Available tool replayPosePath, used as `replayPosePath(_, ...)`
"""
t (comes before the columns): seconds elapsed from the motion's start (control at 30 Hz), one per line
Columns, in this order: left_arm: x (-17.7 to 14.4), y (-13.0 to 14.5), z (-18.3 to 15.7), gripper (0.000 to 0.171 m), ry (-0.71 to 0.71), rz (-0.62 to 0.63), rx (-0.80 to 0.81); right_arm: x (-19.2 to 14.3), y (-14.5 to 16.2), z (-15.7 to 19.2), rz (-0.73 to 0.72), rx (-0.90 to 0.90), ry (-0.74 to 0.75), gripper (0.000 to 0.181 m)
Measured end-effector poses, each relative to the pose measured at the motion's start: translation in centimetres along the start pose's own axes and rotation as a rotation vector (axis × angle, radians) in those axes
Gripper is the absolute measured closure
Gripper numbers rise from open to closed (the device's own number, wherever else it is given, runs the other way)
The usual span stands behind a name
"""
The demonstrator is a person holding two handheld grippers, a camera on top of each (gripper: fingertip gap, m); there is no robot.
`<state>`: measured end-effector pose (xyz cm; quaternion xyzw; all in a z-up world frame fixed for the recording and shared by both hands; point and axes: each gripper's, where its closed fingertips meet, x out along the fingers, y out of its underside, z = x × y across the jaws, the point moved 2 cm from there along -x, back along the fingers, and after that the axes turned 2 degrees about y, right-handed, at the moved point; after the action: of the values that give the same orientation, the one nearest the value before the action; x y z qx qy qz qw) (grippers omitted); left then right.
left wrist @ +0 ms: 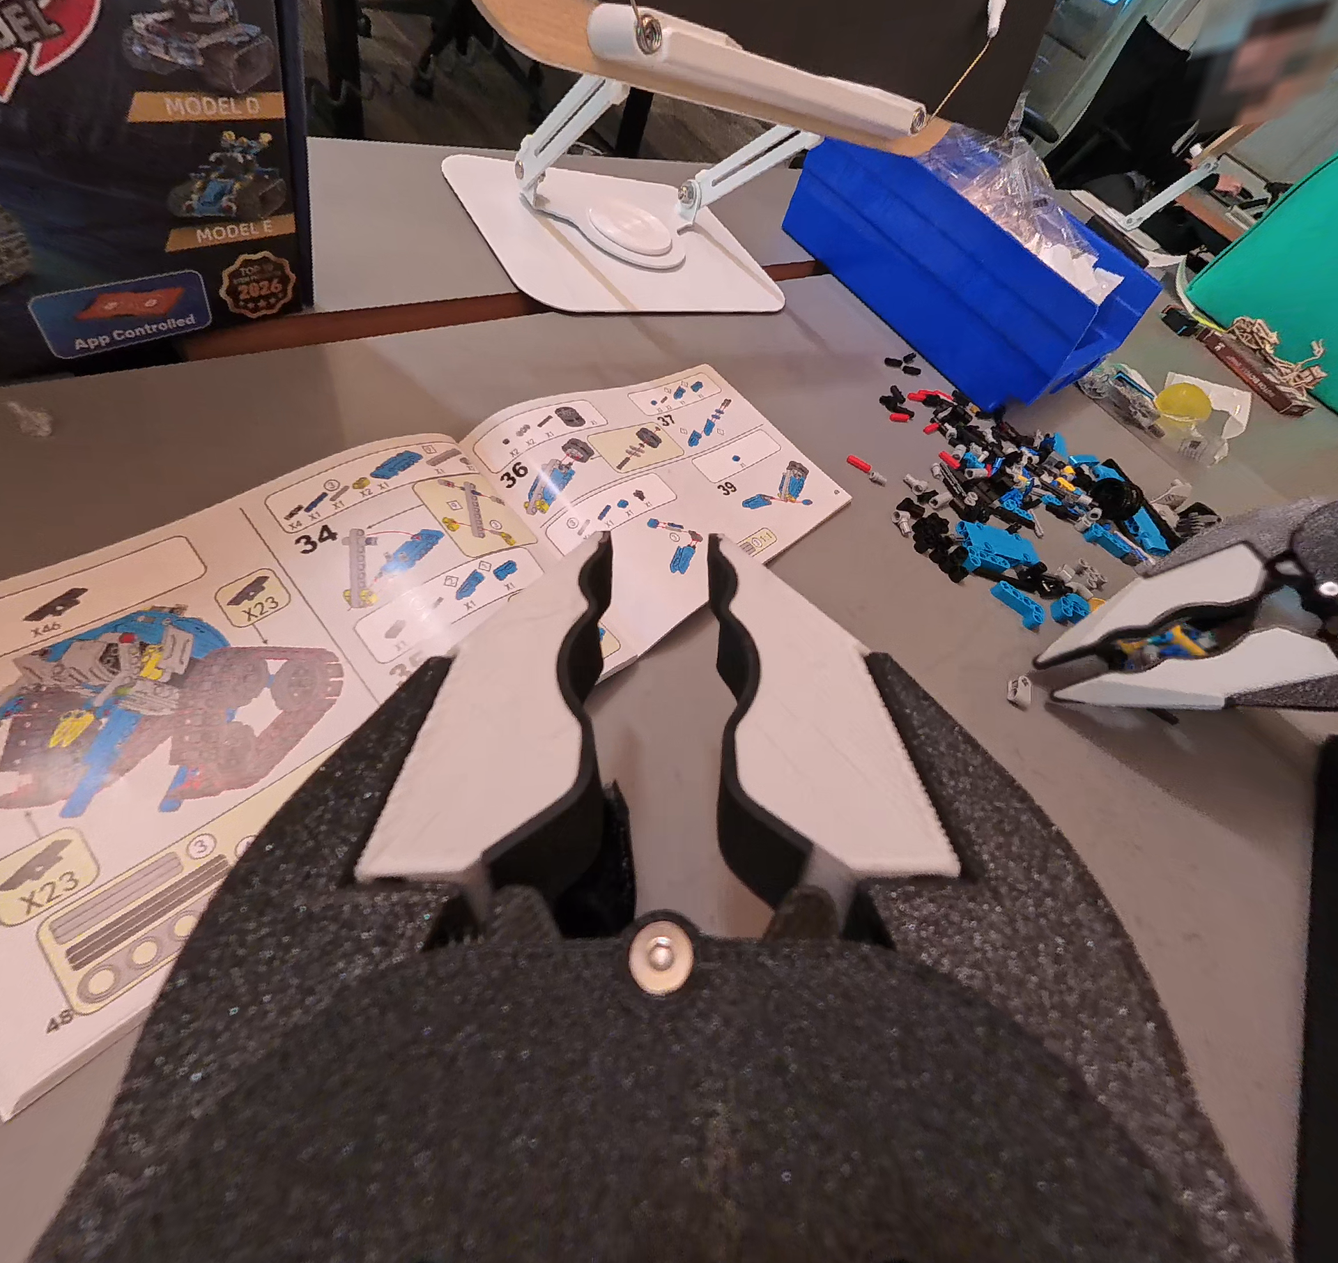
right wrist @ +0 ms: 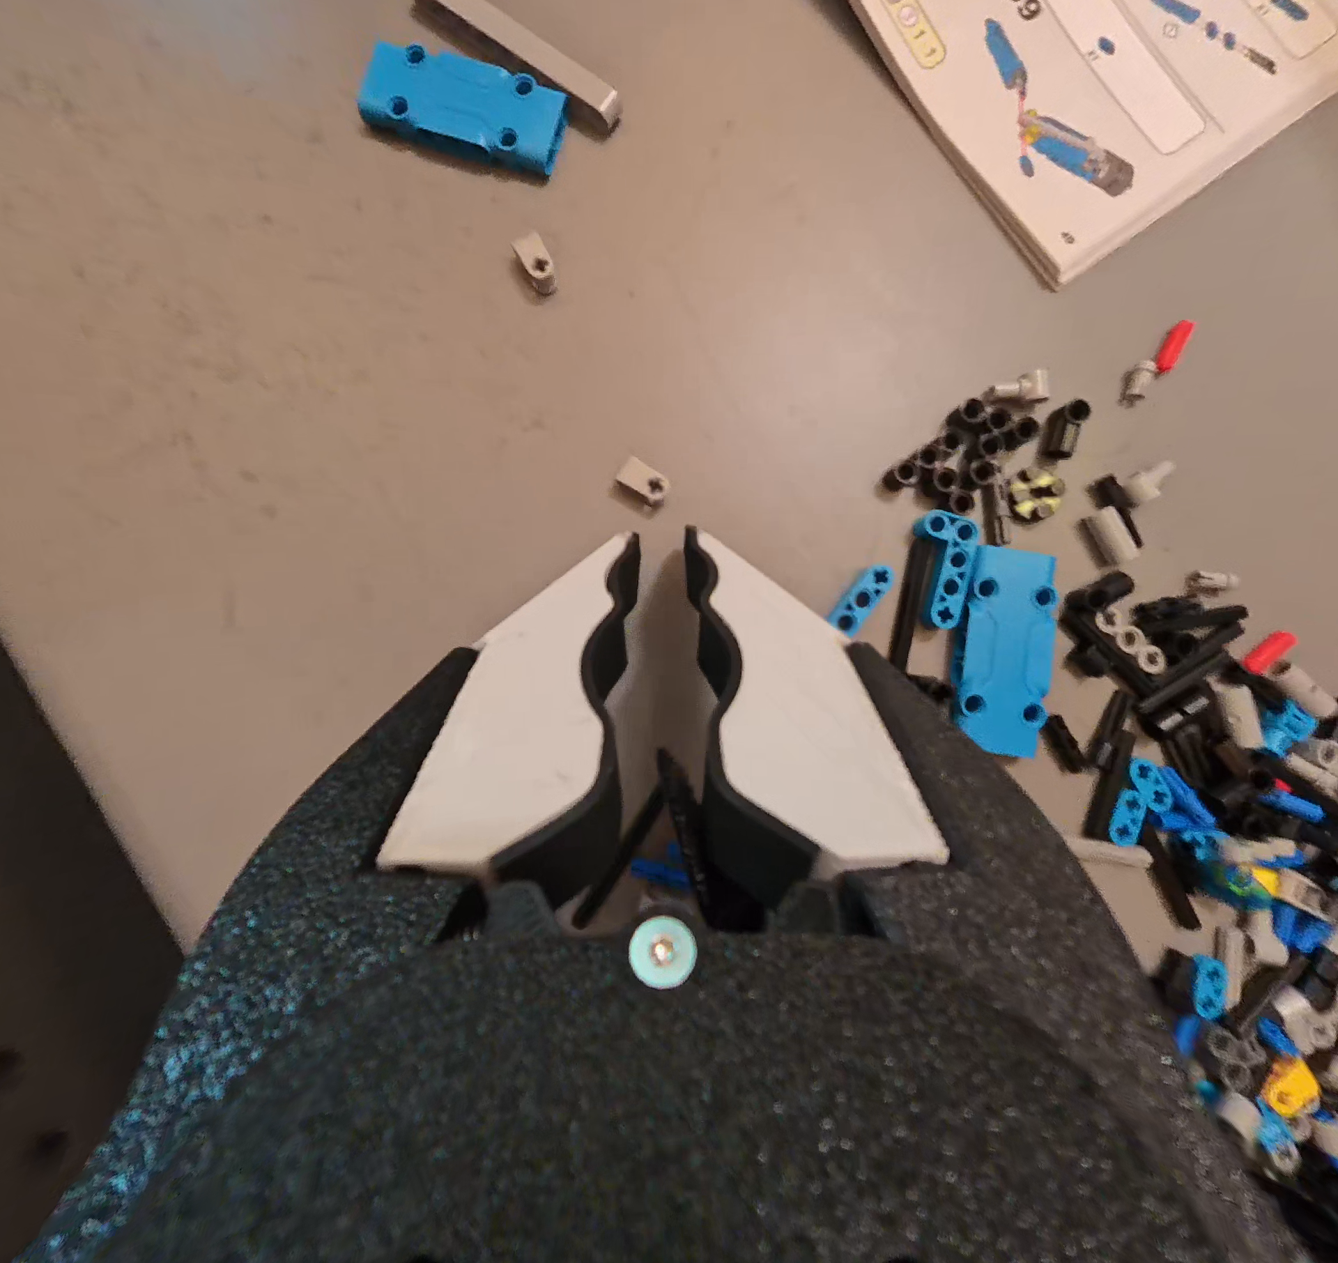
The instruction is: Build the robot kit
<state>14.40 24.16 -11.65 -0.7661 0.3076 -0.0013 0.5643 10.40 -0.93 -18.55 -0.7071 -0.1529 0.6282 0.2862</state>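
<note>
Small grey connector (right wrist: 643, 483) just ahead of empty R gripper (right wrist: 662, 537) tips

Your right-view parts pile (right wrist: 1195, 830) runs off frame, its lower half blurred; the booklet (right wrist: 1129, 69) is cropped at the top corner.

I count two blue panels (right wrist: 463, 106) (right wrist: 1003, 649), one grey beam (right wrist: 514, 44), two small grey connectors (right wrist: 536, 261) (right wrist: 643, 482), one open booklet (left wrist: 405, 540), one blue bin (left wrist: 963, 272).

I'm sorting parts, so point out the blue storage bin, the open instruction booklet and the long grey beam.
blue storage bin (left wrist: 934, 265): left wrist view, on its side wall.
instruction booklet (left wrist: 239, 576): left wrist view, on its open page.
long grey beam (right wrist: 507, 40): right wrist view, mid-length on its top face.
</note>
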Motion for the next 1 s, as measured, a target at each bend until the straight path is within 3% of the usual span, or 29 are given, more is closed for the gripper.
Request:
replayPosePath(0.23, 0.2, 0.2, -0.1, 0.146, -0.001, 0.007, 0.004, 2.6, -2.6, 2.4, -0.036, -0.026, -0.087, 0.177)
replayPosePath(0.4, 0.3, 0.3, -0.1, 0.146, 0.001, 0.012, 0.002, 4.2, -5.0, 4.5, -0.041, -0.076, -0.124, 0.17)
replayPosePath(0.53, 0.3, 0.3, -0.1, 0.146, 0.0, 0.012, 0.005, 3.9, -4.8, 4.4, -0.041, -0.088, -0.095, 0.169)
replayPosePath(0.63, 0.2, 0.2, -0.1, 0.146, 0.001, 0.008, 0.002, 1.3, -2.9, 1.3, -0.055, -0.07, 0.037, 0.169)
replayPosePath(0.8, 0.1, 0.1, -0.1, 0.146, 0.003, 0.003, 0.0, -6.7, 5.2, -10.8, 0.049, 0.092, 0.49, 0.169)
replayPosePath(0.9, 0.1, 0.1, -0.1, 0.146, 0.002, 0.004, 0.001, -9.2, 8.7, -14.3, 0.049, 0.242, 0.52, 0.17)
replayPosePath(1.0, 0.2, 0.2, -0.1, 0.146, 0.001, 0.008, 0.001, -8.8, 10.4, -15.3, 0.051, 0.348, 0.424, 0.168)
